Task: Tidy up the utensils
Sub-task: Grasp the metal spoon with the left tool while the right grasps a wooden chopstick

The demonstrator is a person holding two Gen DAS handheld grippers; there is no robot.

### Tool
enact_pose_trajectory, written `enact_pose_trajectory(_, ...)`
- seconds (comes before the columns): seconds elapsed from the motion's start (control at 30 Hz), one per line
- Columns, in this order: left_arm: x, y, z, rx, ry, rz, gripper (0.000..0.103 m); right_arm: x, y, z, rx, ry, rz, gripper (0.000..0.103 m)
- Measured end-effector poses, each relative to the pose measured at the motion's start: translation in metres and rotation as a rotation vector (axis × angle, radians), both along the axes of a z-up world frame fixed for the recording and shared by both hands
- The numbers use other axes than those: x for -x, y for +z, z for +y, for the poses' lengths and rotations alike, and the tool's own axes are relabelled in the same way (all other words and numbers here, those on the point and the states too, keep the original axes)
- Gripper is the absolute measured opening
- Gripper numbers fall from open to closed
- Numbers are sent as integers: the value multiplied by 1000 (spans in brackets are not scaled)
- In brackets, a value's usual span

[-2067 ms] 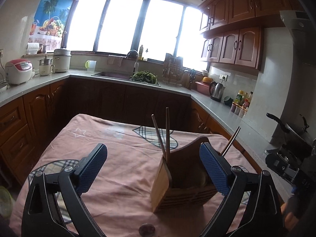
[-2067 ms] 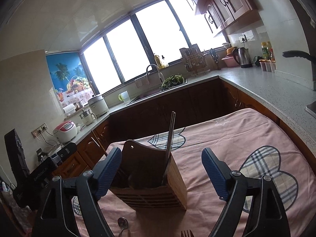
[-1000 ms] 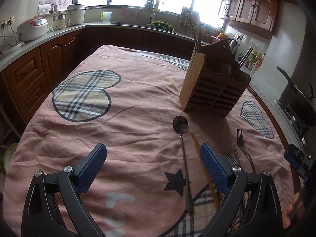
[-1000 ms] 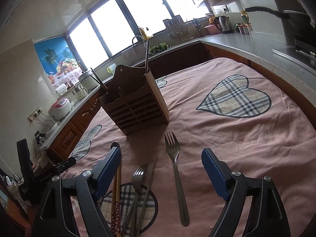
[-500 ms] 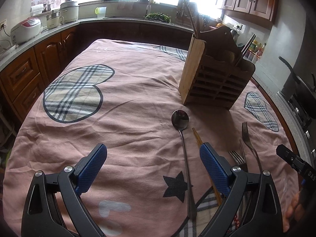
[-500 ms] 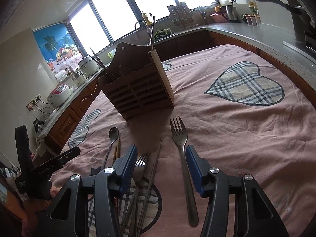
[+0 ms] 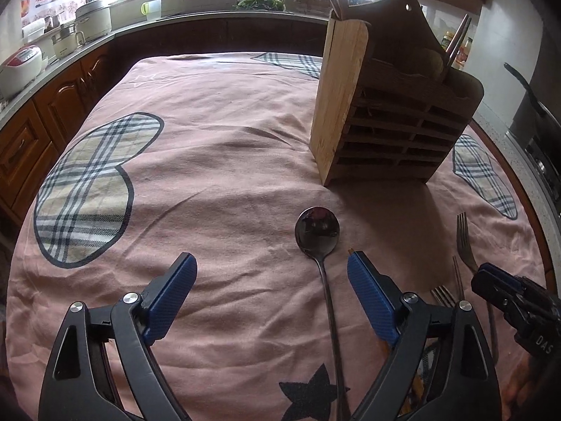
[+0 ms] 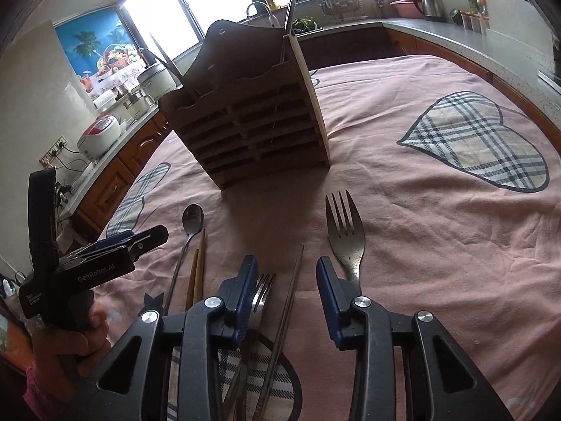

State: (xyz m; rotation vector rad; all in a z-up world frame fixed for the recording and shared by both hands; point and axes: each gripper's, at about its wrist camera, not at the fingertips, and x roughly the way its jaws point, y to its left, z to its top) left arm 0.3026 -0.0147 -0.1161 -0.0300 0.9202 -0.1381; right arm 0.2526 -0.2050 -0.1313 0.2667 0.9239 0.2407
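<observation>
A wooden utensil holder [image 7: 392, 112] stands on the pink tablecloth [image 7: 210, 175], with chopsticks in its slots; it also shows in the right wrist view [image 8: 252, 119]. A steel spoon [image 7: 317, 231] lies in front of it, between my left gripper's open fingers. My left gripper [image 7: 271, 291] is open and empty. In the right wrist view a fork [image 8: 345, 235], metal chopsticks [image 8: 291, 287], a second fork [image 8: 263, 291], wooden chopsticks [image 8: 196, 270] and the spoon [image 8: 192, 219] lie on the cloth. My right gripper [image 8: 287, 291] is half closed, low over the metal chopsticks, holding nothing.
Kitchen counters with wooden cabinets surround the table. A rice cooker [image 7: 21, 65] and pots stand on the left counter, a kettle [image 8: 427, 1] on the right. The other gripper shows in each view, in the right wrist view [image 8: 105, 252] and in the left wrist view [image 7: 508, 291].
Both grippers have tilted down from the kitchen view and moved low toward the utensils. My right gripper's jaws have narrowed from wide open to about half.
</observation>
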Motion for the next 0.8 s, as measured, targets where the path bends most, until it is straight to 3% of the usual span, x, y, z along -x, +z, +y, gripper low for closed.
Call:
enact_pose_trajectory(0.17, -14, -19, -14, -60, -31, 44, 89, -12, -16, 7, 40, 15, 47, 35)
enact_pose_trajectory(0.23, -12, -20, -21, -103, -45, 19, 86, -13, -17, 9, 62, 20, 37, 32)
enact_pose_trajectory(0.3, -11, -18, -23, -101, -62, 5, 75, -14, -16, 11, 83, 25, 34, 30)
enact_pose_trajectory(0.43, -8, -15, -30, -110, -109, -16, 49, -15, -17, 8, 112, 17, 37, 8)
enact_pose_trajectory(0.53, -5, -13, -36, -114, -137, -25, 23, -15, -16, 3, 93, 12, 40, 7)
enact_pose_trajectory(0.63, -5, -11, -33, -87, -145, -16, 15, -13, -15, 0, 58, 7, 39, 6)
enact_pose_trajectory(0.8, -2, -2, -11, 51, -131, 13, 2, -6, -3, -1, 32, 14, 8, 6)
